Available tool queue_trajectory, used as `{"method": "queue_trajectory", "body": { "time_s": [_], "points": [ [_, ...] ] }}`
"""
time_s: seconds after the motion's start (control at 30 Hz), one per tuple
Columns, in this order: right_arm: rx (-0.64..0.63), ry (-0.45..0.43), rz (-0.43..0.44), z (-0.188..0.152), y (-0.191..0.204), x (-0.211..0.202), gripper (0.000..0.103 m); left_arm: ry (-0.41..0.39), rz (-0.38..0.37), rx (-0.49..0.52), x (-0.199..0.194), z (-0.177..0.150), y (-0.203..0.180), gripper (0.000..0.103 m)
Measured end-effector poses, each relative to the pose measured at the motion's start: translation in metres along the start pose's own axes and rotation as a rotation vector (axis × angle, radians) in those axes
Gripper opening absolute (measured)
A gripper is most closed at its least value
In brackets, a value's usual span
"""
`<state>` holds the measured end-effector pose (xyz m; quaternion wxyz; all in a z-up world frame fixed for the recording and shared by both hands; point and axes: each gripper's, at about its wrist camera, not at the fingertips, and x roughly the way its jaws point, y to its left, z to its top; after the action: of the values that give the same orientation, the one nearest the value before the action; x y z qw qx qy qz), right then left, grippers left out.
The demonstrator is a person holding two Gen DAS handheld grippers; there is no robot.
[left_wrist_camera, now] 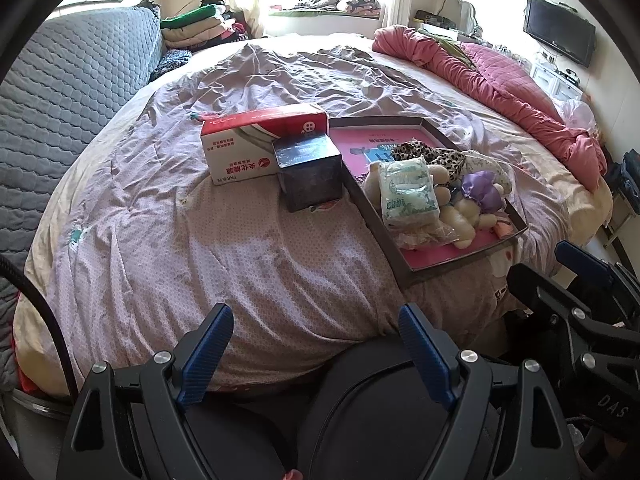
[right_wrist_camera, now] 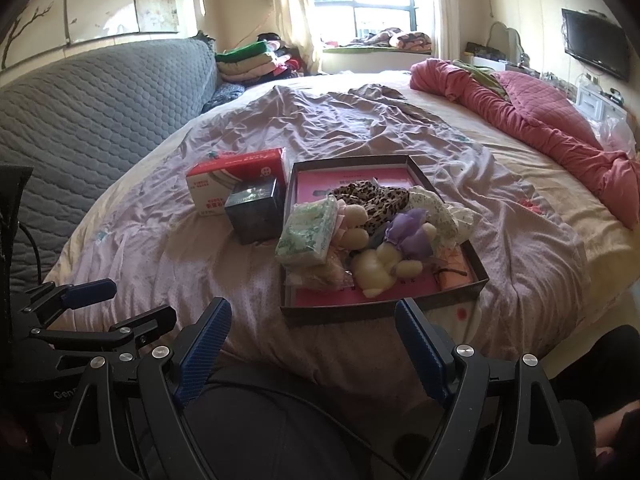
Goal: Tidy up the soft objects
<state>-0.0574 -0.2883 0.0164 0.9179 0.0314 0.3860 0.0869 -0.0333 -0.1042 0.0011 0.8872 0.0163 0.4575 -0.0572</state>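
the left gripper (left_wrist_camera: 316,354) is being held low at the near edge of the bed (left_wrist_camera: 248,264), its 2 blue fingers (left_wrist_camera: 208,356) spread wide with nothing between them. the right gripper (right_wrist_camera: 314,350) is being held the same way, jaws apart and empty, just short of the tray's near rim. the soft objects are being kept piled in a shallow dark tray (right_wrist_camera: 384,312) with a pink floor, lying on the wrinkled bedcover: a green-and-white soft packet (right_wrist_camera: 308,236) is being propped at the left of the pile, a cream plush toy (right_wrist_camera: 376,268) with a purple bow (right_wrist_camera: 408,232) is lying beside it, and a leopard-print cloth (right_wrist_camera: 376,200) is being draped behind them. just left of the tray, a dark cube box (right_wrist_camera: 254,210) is being rested against a red-and-white carton (right_wrist_camera: 236,184). a pink quilt (right_wrist_camera: 552,128) is lying bunched along the far right of the bed.
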Motion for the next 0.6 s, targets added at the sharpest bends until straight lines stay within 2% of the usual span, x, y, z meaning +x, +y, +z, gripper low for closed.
{"method": "queue_trajectory", "body": {
  "time_s": [0.6],
  "points": [
    [-0.011,-0.005,-0.003,0.0003,0.0011,-0.0009,0.085,0.001,0.011,-0.01,-0.0004,0.0006,0.0053,0.084]
  ]
}}
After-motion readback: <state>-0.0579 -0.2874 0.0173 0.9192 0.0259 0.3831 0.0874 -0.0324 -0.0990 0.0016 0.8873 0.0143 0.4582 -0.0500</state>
